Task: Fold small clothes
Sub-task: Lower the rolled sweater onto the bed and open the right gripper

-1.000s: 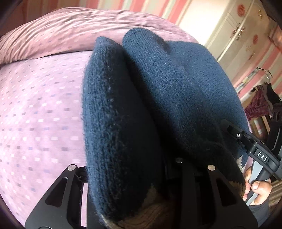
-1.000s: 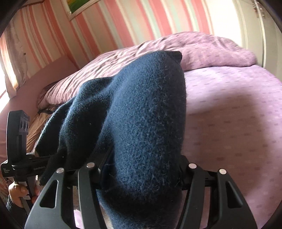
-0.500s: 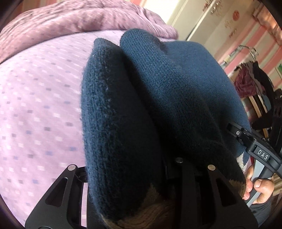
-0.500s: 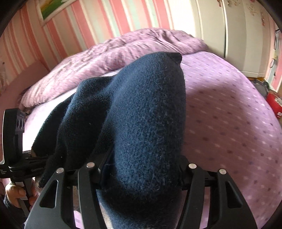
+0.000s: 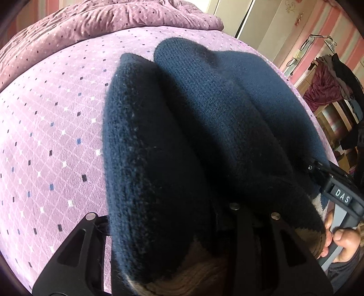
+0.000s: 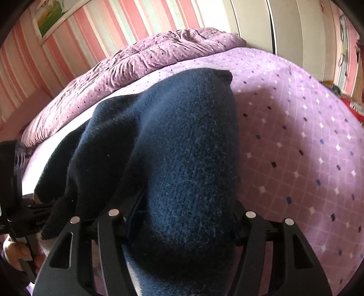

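The left claw (image 5: 173,218) grips a bunched fold of the navy knitted garment (image 5: 204,127); its jaws have just eased a little wider, with the thick wool still packed between them and hiding the fingertips. The knit billows up and forward from the claw in two rounded folds, a tan ribbed edge (image 5: 182,282) showing right at its base. To its left and ahead lies the lilac dotted bed cover (image 5: 50,136), with a rumpled purple duvet (image 5: 102,20) at the far end. To its right, a hand (image 5: 341,241) holds the other tool's handle.

The right claw (image 6: 179,227) is likewise clamped on the navy garment (image 6: 186,145), jaws just opened slightly, wool filling the gap. The cloth stretches off to its left toward the other tool; bed cover (image 6: 295,141) lies to its right.
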Motion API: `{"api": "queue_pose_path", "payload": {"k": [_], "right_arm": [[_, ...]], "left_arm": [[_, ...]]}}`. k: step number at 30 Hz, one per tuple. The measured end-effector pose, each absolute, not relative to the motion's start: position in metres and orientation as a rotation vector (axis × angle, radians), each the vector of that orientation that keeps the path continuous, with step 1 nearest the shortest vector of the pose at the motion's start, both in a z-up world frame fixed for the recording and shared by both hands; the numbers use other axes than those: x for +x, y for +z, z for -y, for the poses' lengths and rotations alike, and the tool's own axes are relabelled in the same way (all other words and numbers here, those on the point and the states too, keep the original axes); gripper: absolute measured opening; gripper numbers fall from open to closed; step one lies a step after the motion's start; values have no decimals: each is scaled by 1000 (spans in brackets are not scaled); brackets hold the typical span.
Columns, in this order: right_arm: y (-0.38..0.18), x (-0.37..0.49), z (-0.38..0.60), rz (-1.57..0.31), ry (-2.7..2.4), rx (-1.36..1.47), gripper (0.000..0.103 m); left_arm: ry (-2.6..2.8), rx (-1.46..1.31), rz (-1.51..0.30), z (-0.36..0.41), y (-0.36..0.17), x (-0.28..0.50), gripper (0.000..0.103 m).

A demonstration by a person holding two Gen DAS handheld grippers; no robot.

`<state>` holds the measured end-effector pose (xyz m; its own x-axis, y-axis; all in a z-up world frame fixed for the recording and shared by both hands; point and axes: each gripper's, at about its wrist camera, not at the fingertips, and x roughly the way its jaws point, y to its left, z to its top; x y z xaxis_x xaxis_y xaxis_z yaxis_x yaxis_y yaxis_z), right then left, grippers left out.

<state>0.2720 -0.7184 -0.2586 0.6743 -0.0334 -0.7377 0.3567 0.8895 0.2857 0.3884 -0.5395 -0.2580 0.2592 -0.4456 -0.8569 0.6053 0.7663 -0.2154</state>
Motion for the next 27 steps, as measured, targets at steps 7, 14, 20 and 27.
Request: {"api": "queue_pose_path", "payload": {"k": [7,14,20,27], "right_arm": [[-259,277,718,-823,-222,429,63],[-254,276,718,-832,-216,446,66],[-246,267,716,-811,-219,432,69],[-217,252,707,-756,-288,310,71]], "left_arm": [[-700,141,-1097,533,-262,389,46],[-653,132,-1096,502,-256,390,72],[-613,146,-1010,455,-230,386,89],[-575,127,-950,415,-197,380,94]]}}
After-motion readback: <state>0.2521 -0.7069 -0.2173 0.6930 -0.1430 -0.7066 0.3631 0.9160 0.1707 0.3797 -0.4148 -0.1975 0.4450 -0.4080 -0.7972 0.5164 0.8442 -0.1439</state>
